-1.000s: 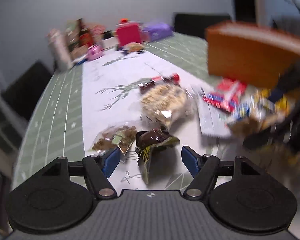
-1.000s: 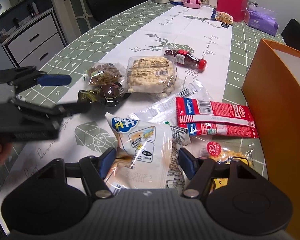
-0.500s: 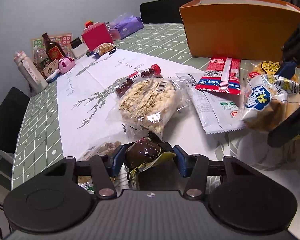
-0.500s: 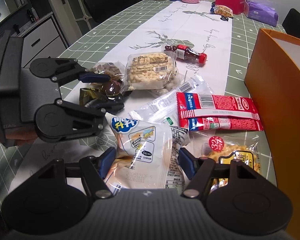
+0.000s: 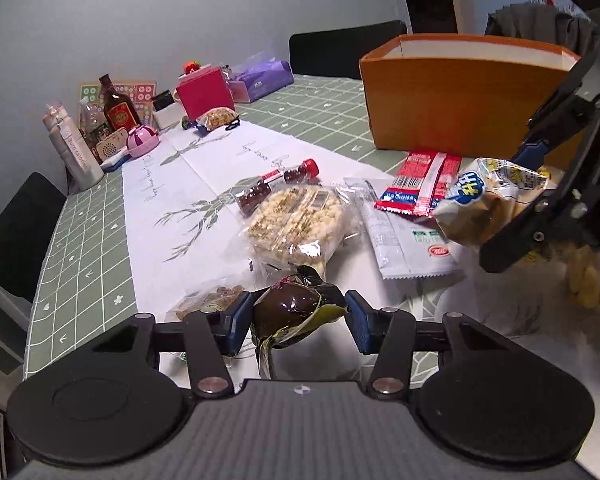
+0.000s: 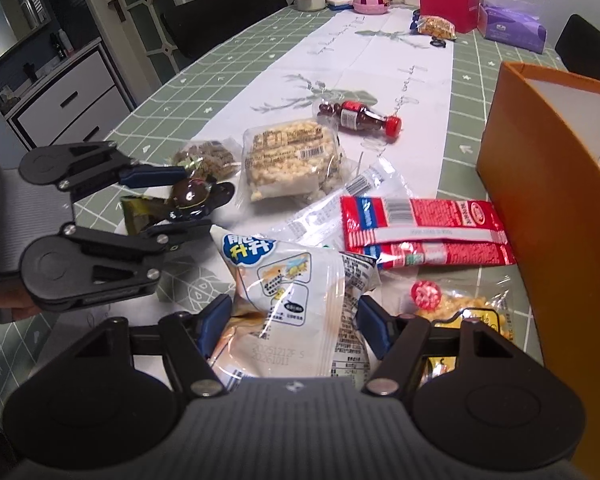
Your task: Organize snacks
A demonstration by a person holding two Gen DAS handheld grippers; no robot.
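My left gripper (image 5: 296,320) is shut on a dark brown and green snack packet (image 5: 300,308) and holds it just above the table; it shows in the right wrist view (image 6: 188,200) too. My right gripper (image 6: 294,320) is shut on a white bread packet (image 6: 288,300) with blue lettering, lifted off the table; the packet shows at the right of the left wrist view (image 5: 488,204). The orange box (image 6: 560,184) stands open at the right, also visible in the left wrist view (image 5: 460,92).
On the white runner lie a puffed rice cake pack (image 6: 292,160), a small red-capped bottle (image 6: 356,116), a nut bag (image 6: 208,156), a red packet (image 6: 420,228), a clear white packet (image 5: 404,240) and a yellow snack bag (image 6: 472,312). Bottles and boxes (image 5: 116,120) stand at the far end.
My left gripper closed on the dark packet and raised it. My right gripper lifted the bread packet off the table, higher and nearer the orange box.
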